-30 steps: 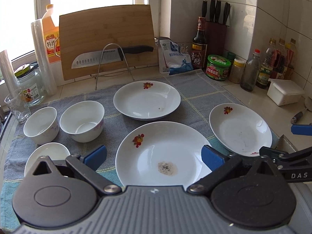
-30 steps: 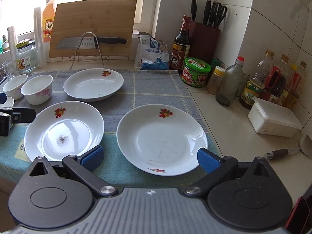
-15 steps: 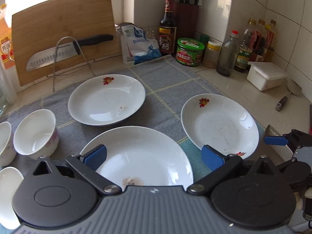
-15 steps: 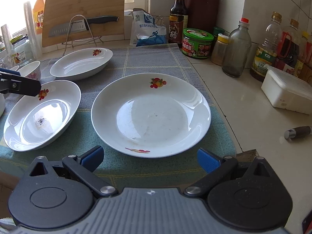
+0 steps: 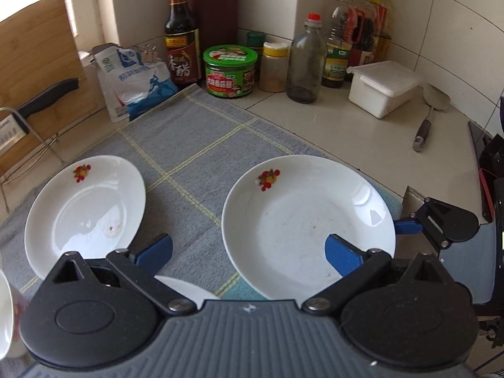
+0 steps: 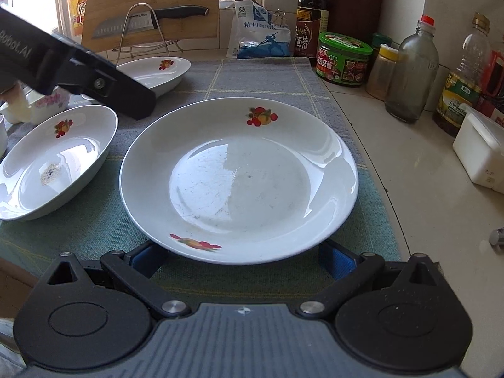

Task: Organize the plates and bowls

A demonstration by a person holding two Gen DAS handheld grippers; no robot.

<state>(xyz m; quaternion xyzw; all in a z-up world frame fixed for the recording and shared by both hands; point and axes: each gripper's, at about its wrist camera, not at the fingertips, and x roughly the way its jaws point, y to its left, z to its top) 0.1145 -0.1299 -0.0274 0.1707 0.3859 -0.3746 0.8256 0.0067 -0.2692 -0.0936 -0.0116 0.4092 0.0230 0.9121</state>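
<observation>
Three white plates with fruit prints lie on a grey-green cloth. The right plate (image 6: pixel 239 176) (image 5: pixel 308 226) sits at the cloth's right end. My right gripper (image 6: pixel 241 260) is open, low at its near rim, a finger on each side and partly under the rim. It also shows in the left wrist view (image 5: pixel 406 225) at the plate's right edge. My left gripper (image 5: pixel 249 252) is open above the cloth between plates, its right finger over the right plate. The middle plate (image 6: pixel 53 163) and the far plate (image 5: pixel 85 211) (image 6: pixel 154 72) lie left. A small bowl (image 6: pixel 52 100) sits behind the left gripper's body.
Along the back stand a cutting board with a knife on a rack (image 6: pixel 151 22), a salt bag (image 5: pixel 132 78), a vinegar bottle (image 5: pixel 182 34), a green jar (image 5: pixel 230 72), bottles and a white box (image 5: pixel 384 86). A spatula (image 5: pixel 428 116) lies on the counter at right.
Both grippers moved rightward and forward. My right gripper dropped to the right plate's near rim, fingers now straddling it. My left gripper swung from the middle plate toward the right plate.
</observation>
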